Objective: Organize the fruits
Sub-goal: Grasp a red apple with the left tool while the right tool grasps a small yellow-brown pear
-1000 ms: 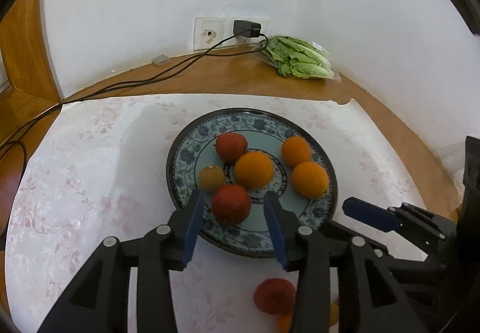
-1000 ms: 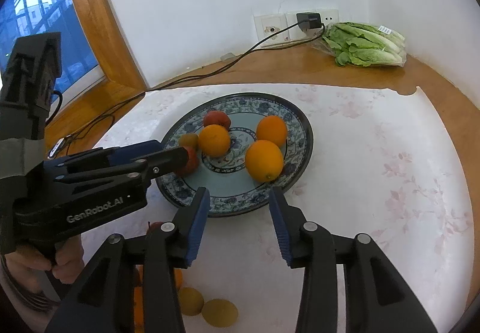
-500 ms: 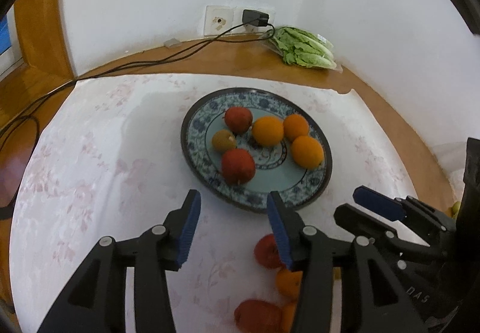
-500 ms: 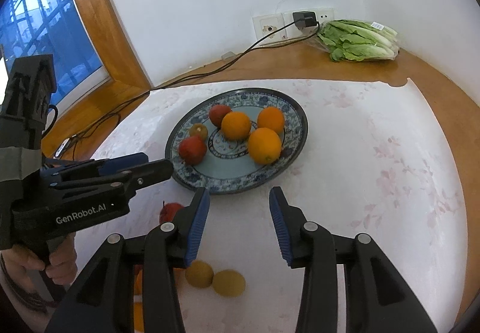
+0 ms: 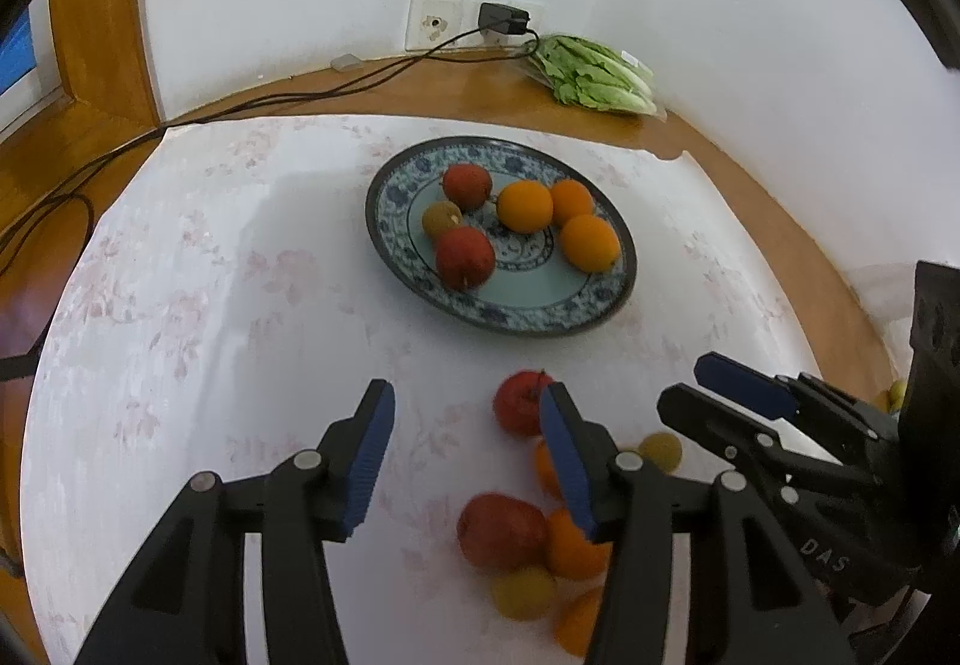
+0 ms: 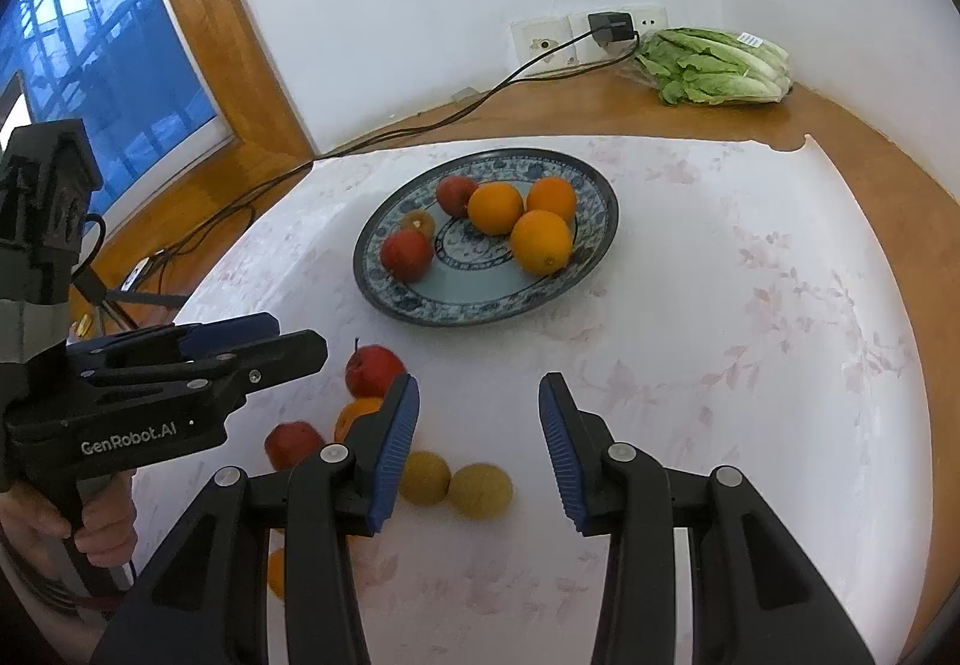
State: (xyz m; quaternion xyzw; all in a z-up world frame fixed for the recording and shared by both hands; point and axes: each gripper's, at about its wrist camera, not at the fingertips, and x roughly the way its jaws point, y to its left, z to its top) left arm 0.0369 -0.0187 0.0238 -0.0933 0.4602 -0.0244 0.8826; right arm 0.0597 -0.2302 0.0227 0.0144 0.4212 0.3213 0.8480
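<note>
Hiding behind the left tool (image 5: 465, 455) are some of the loose fruits: its right finger covers part of a red apple (image 5: 521, 402) and most of an orange (image 5: 547, 466) behind it. Near the bottom edge, another orange (image 5: 575, 629) is blurry and cut off. In the right wrist view, the right tool's (image 6: 477, 449) left finger hides part of an orange (image 6: 355, 414), and one more fruit low down is too hidden to name.

The left tool's jaws are opening, and nothing is between them, only the white flowered cloth (image 5: 210, 305) on the bench (image 5: 456, 92). The right tool is open too, with nothing between its jaws.

The plate (image 5: 606, 305) sits ahead of both tools, well apart from them. It holds two red apples, three oranges and one small brown fruit. The loose fruits lie on the cloth just beside the tools, between the two of them. Two yellow-brown round fruits (image 6: 480, 490) rest touching each other, close to the right tool's left finger.
</note>
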